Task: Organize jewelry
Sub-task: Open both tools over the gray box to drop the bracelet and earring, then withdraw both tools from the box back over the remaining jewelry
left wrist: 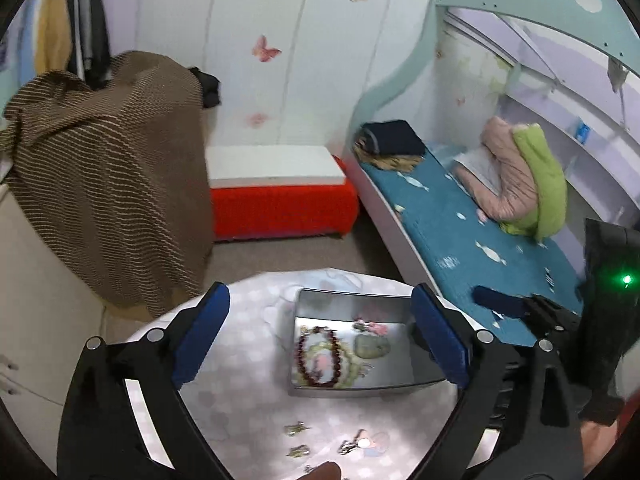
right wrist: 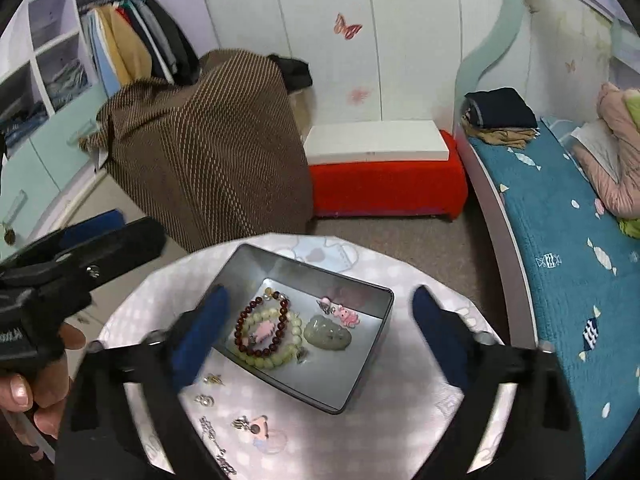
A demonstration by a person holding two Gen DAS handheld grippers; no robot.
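Observation:
A grey metal tin (left wrist: 416, 376) (right wrist: 304, 372) stands on a small round table (left wrist: 240, 400) (right wrist: 132, 312) with a pale patterned cloth. In the tin lie a dark red bead bracelet (left wrist: 302, 356) (right wrist: 280, 322), a pale green bead bracelet (right wrist: 260, 356), a green jade pendant (left wrist: 372, 347) (right wrist: 328, 336) and pink charms (left wrist: 370, 326) (right wrist: 347, 315). Small earrings (left wrist: 296, 429) (right wrist: 212, 379), a pink charm (left wrist: 362, 444) (right wrist: 256, 426) and a chain (right wrist: 216, 444) lie on the cloth in front. My left gripper (left wrist: 320, 336) and right gripper (right wrist: 316, 332) are open and empty above the tin.
A chair under a brown striped blanket (left wrist: 108, 168) (right wrist: 208, 148) stands behind the table. A red bench with a white top (left wrist: 280, 200) (right wrist: 384, 184) is at the wall. A bed with a teal cover (left wrist: 460, 232) (right wrist: 568, 240) lies to the right, shelves (right wrist: 48, 60) to the left.

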